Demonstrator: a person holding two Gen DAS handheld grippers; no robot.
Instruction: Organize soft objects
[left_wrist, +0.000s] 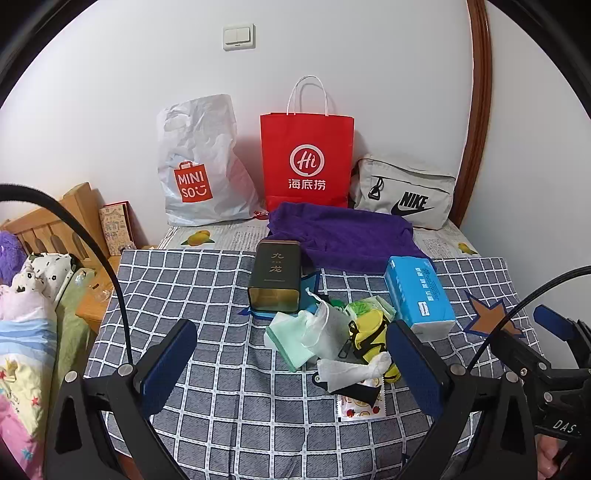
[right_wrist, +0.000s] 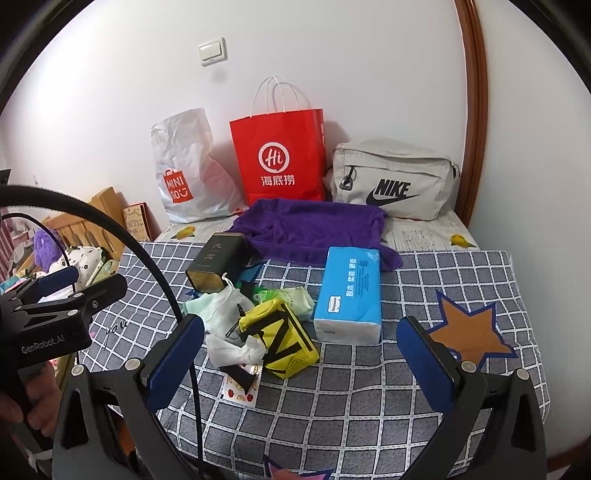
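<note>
Soft cloth pieces and a yellow pouch (right_wrist: 280, 339) sit heaped on the checked bench (left_wrist: 221, 387) — straight ahead of the left gripper (left_wrist: 291, 363), whose released jaws frame the heap. The right gripper (right_wrist: 301, 360), jaws also spread and empty, has it ahead-left; the pouch's long axis slants away leftward. The left looks nearer. One pouch, one tissue pack (right_wrist: 349, 291), one tin (left_wrist: 275, 275), one purple towel (left_wrist: 343, 236); three bags stand beyond.

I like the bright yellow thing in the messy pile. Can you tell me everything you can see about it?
The yellow pouch looks like soft fabric with thick black stripes and a mesh-like side. It has a zipper with a dark pull at one end. It lies tilted in the pile on the checked cloth, beside the blue tissue pack. A white drawstring bag and crumpled white cloth rest against it. No gripper touches it.
</note>
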